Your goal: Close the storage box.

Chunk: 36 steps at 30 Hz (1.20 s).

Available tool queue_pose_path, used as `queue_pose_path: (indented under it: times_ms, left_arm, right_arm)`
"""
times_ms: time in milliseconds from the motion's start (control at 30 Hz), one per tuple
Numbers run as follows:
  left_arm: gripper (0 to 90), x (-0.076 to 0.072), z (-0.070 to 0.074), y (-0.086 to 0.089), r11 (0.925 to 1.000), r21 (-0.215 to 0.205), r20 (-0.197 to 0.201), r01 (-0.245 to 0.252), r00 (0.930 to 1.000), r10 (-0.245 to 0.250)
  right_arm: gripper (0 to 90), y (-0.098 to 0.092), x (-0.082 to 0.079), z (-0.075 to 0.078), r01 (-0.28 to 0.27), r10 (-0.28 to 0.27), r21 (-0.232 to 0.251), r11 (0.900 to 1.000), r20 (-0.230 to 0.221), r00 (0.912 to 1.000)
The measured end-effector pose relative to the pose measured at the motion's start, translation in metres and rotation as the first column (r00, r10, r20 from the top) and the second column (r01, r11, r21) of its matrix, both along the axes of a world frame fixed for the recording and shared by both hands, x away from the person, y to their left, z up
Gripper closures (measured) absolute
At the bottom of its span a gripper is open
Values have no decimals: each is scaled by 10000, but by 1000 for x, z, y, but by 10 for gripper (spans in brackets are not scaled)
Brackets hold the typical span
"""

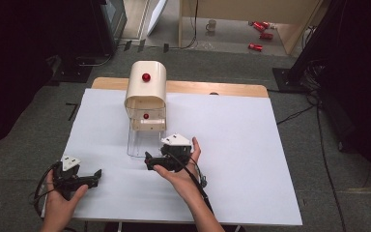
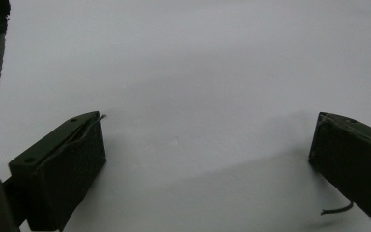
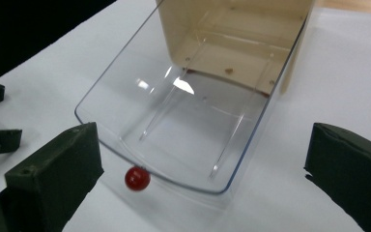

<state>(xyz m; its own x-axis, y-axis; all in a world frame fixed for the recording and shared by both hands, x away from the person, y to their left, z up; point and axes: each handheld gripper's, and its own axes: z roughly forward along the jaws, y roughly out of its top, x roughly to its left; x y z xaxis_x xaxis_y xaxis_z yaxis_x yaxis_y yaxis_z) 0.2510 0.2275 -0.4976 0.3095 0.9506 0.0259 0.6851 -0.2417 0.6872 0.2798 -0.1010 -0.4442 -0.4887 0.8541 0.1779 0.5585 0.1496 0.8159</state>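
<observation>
— Two claws are over the white surface (image 1: 232,159), and both stand apart with nothing between their jaws. The left claw (image 1: 98,173) is at the lower left of the high view, resting low over bare white sheet; in its own view I see just white paper between the black jaws.

— And the right claw (image 1: 147,161)?

— It is near the centre of the high view, just beside the front of the clear plastic drawer (image 3: 183,125), which is pulled out from the cream rounded cabinet (image 1: 146,89). In the right gripper view the small red round knob (image 3: 137,178) of the drawer sits at the lower left, close to the left jaw but not touched by it. The jaws are wide apart, so the knob is free.

— Why is the drawer placed so?

— I think it is open so that something can go in; inside it looks empty. The left claw seems to wait aside, leaving room.

— Is there space to move?

— Yes. To the right of the drawer the surface is bare up to its right edge. The front rim of the drawer lies low, so a claw that comes from the front should take care not to push it. The cabinet stands near the far edge, beside the wooden strip (image 1: 217,88).
</observation>
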Motion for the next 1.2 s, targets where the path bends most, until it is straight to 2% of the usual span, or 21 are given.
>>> queue_pose_path:
  times_ms: [167,433,633,700,733,800,833,1000,1100,1200]
  left_arm:
    - [0,0,0,0,10000,16,-8,17,10000,-17]
    - [0,0,0,0,10000,18,-6,16,10000,-16]
    - [0,0,0,0,10000,23,-5,23,10000,-23]
    - [0,0,0,0,10000,25,-8,24,10000,-24]
    - [0,0,0,0,10000,22,-8,24,10000,-24]
    - [0,0,0,0,10000,24,-4,24,10000,-24]
    - [0,0,0,0,10000,22,-4,24,10000,-24]
    - [0,0,0,0,10000,11,-1,15,10000,-15]
    - [0,0,0,0,10000,11,-1,15,10000,-15]
    - [0,0,0,0,10000,18,-10,27,10000,-27]
  right_arm:
    - [0,2,-14,-12,210,-209,160,9997,-79,9997]
    - [0,11,-23,-29,41,-39,33,10000,-357,9994]
    - [0,20,-27,-40,529,-536,-118,9985,-693,9962]
    - [0,24,-28,-44,671,-695,-316,9972,-816,9942]
    - [43,26,-31,-47,722,-748,-331,9968,-854,9935]
    - [60,26,-32,-48,748,-772,-321,9967,-816,9937]
    - [132,28,-34,-49,918,-942,-409,9949,-631,9935]
    - [294,31,-35,-51,1317,-1343,-521,9899,-498,9897]
    - [395,33,-36,-51,1305,-1335,-633,9894,-457,9900]
    - [443,33,-36,-51,1183,-1210,-535,9915,-504,9914]
